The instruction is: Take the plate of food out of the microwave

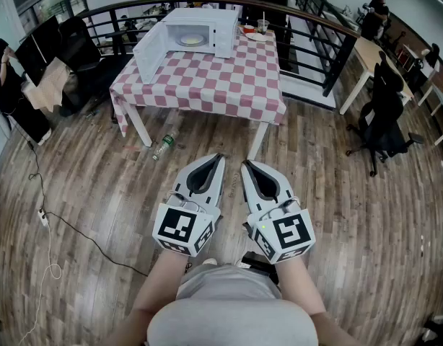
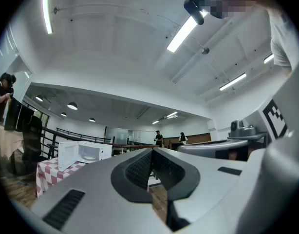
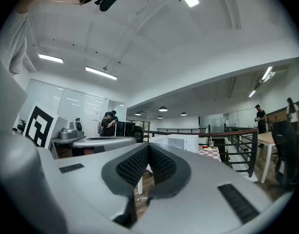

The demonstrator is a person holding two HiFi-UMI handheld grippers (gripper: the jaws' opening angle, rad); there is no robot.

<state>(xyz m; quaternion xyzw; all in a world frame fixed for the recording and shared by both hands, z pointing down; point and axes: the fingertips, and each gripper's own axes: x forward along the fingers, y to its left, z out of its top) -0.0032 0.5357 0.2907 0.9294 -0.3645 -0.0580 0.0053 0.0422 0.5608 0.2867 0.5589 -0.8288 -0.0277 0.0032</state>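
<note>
**A:** Where is the plate?

**B:** The plate of food (image 1: 192, 40) sits inside the microwave (image 1: 207, 26), which stands at the far edge of the table (image 1: 229, 92), toward its left corner. The door (image 1: 151, 55) hangs open out over the left side.

**A:** And the tongs?

**B:** The left gripper (image 1: 220, 157) and the right gripper (image 1: 244, 163) are both pinched fully together with nothing between the jaws. They are held level, side by side, well apart from the table.

**A:** What could go wrong from here?

**B:** First the walk in. A bottle (image 1: 164, 145) lies on the floor by the table's near left leg, and a cable (image 1: 70, 222) trails further left. Either could catch a foot. At the oven, jaws that are not opened in time would only shove the plate deeper. The open door could be knocked by the left gripper. A grip on one rim alone would likely let the plate tip and spill its food.
</note>
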